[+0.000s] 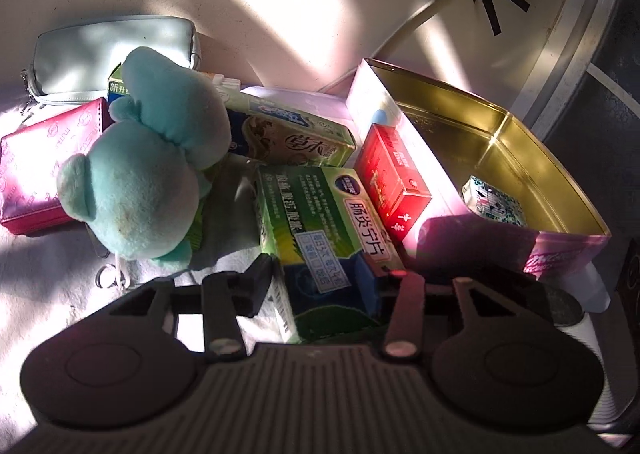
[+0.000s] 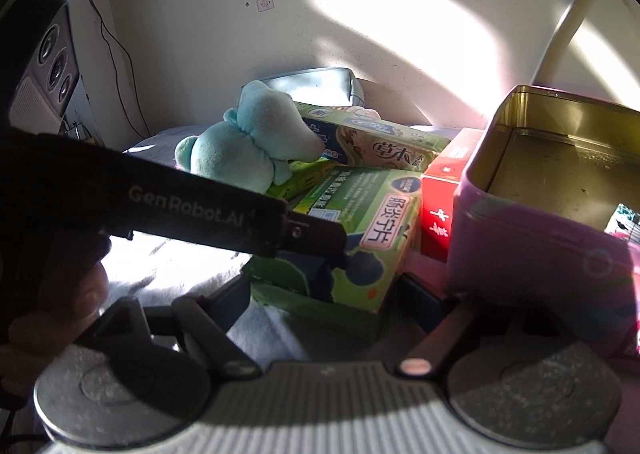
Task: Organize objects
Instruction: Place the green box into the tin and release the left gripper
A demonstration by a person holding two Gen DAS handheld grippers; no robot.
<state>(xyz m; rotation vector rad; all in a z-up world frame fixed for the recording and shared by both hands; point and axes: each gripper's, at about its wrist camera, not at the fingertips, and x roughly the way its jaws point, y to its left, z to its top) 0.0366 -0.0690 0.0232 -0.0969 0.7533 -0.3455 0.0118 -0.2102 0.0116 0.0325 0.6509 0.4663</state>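
Left gripper (image 1: 326,278) jaws clamped on green medicine box (image 1: 332,222) — right gripper (image 2: 324,294) jaws wide, straddling same box, not gripping; pink tin (image 1: 520,158) beside.

You read "肠炎宁片" on the near green box (image 1: 328,230). "草本" stands on the far green toothpaste box (image 1: 296,134). "GenRobot.AI" runs along the left gripper (image 2: 316,250) arm. Red box (image 1: 394,178) print too small.
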